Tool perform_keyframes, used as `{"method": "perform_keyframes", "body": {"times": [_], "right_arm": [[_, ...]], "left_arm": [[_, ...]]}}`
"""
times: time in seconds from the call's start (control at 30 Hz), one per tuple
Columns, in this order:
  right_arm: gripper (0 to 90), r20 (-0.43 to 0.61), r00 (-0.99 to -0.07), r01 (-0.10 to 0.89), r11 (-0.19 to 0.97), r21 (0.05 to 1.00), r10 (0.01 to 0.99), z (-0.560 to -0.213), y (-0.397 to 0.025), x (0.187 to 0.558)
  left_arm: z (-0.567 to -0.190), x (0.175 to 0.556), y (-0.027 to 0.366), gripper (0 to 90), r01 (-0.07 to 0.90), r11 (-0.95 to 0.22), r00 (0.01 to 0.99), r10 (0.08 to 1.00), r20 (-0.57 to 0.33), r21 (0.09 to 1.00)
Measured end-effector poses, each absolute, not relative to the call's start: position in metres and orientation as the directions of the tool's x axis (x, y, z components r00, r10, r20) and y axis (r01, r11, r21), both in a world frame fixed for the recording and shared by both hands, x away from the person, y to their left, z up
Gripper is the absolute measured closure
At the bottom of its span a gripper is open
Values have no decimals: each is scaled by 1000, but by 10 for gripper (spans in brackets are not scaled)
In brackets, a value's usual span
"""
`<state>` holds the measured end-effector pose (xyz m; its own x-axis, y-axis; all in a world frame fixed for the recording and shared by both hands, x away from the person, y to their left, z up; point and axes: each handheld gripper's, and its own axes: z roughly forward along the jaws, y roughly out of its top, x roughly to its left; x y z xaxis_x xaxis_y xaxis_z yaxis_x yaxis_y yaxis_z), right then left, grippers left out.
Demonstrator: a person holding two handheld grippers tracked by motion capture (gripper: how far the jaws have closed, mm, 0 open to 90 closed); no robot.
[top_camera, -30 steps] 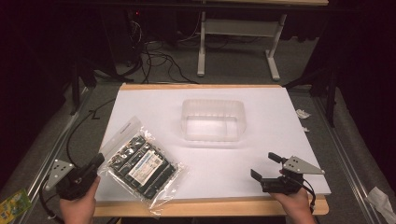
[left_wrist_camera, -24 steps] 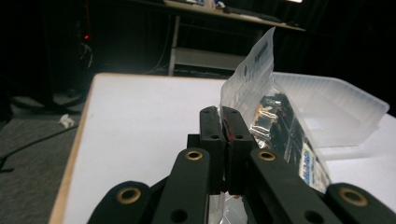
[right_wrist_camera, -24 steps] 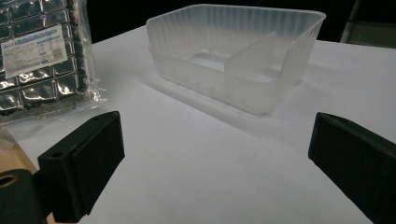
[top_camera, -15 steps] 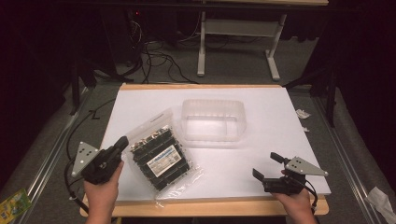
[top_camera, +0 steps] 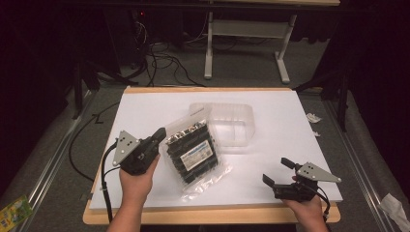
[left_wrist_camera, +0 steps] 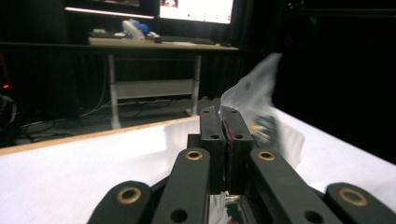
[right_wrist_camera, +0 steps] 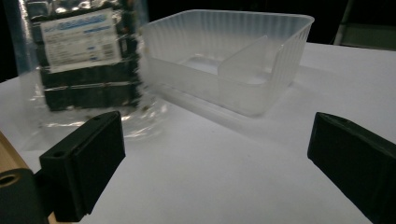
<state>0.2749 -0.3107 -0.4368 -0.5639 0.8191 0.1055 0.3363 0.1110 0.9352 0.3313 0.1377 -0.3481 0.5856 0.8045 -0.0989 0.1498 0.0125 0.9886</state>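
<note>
Left hand-held gripper (top_camera: 159, 136): we see its jaws closed on the edge of the clear bag (top_camera: 196, 152), which hangs lifted and tilted just beyond its tips.
Right hand-held gripper (top_camera: 278, 172): we see its jaws spread wide, holding nothing, low over the table (top_camera: 300, 125) at its near edge.
Clear bag, position: just ahead of the left hand-held gripper; well apart from the right hand-held gripper, off to its front left; its far end overlaps the plastic tray (top_camera: 232, 128).
Hard to make out: we cannot read the bag's label (right_wrist_camera: 77, 37); in the left gripper view the bag (left_wrist_camera: 261, 107) is blurred and partly hidden behind the jaws.
Cut off: the bag's top edge in the right gripper view; both forearms at the bottom of the high view.
Counts: two hand-held grippers, one bag, one tray with two compartments (right_wrist_camera: 224, 60).
</note>
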Motion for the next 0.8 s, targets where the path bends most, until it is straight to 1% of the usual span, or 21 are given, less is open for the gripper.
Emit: {"method": "perform_keyframes", "body": {"times": [0.1, 0.23, 0.47, 0.53, 0.7, 0.8], "right_arm": [[41, 107, -563, 336, 109, 936, 820, -437, -311, 275], [41, 106, -565, 332, 107, 937, 818, -437, -311, 275], [42, 110, -579, 320, 102, 942, 808, -435, -308, 275], [60, 114, -587, 324, 104, 940, 801, -433, -304, 277], [71, 135, -603, 324, 86, 942, 787, -424, -294, 286], [56, 149, -623, 323, 78, 943, 768, -417, -286, 297]], "left_arm": [[-343, 334, 129, 895, 136, 10, 603, 792, -91, 991], [-338, 334, 114, 894, 100, -7, 637, 769, -58, 995], [-335, 320, 91, 893, 38, -32, 704, 710, -4, 999], [-333, 315, 86, 893, 24, -52, 721, 693, 19, 998], [-334, 310, 82, 892, 10, -49, 737, 675, 25, 999], [-335, 309, 80, 892, 15, -49, 741, 671, 22, 999]]}}
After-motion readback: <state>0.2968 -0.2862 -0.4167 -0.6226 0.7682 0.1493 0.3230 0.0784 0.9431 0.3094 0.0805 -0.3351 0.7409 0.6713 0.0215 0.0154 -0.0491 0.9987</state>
